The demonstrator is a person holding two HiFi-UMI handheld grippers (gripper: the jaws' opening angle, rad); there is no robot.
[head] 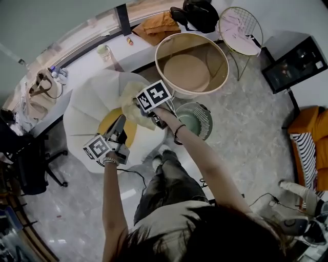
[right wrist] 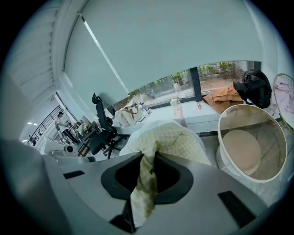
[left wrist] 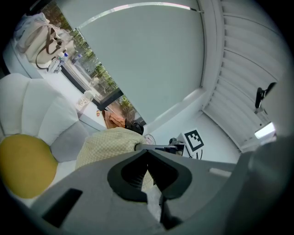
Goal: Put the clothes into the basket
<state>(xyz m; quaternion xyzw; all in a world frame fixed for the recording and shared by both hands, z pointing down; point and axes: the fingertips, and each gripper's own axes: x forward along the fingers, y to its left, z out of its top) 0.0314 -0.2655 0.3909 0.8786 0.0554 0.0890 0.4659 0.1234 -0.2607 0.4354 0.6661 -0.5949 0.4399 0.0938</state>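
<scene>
1. Clamping narrow with the right gripper [right wrist: 149, 158] on a twisted strip of the pale yellow checked cloth [right wrist: 170, 140], pads pressed right into the fabric.
2. Pinching the same cloth with the left gripper [left wrist: 148, 158] as well, jaws all but together on a thin fold.
3. Stretching lengthwise from one gripper across to the other, slanting up towards the basket in the head view. Bunched and ballooning beyond both sets of tips, with a strip trailing back through the right jaws.
4. Held up in the air above the white shell chair [head: 84, 107] and its yellow cushion [head: 105, 125], just beside the basket [head: 218, 61] and outside it.
5. Hard to read from the head view, with both sets of tips buried in fabric. Impossible to tell the kind of garment, and cut off behind the jaws in both gripper views.
6. Standing mouth-up, that basket, showing only its round base inside.
7. Further out, pink fabric sitting in a wire basket [head: 253, 23], with an orange garment [head: 156, 23] and a black bag [head: 197, 13] up on the sill.
</scene>
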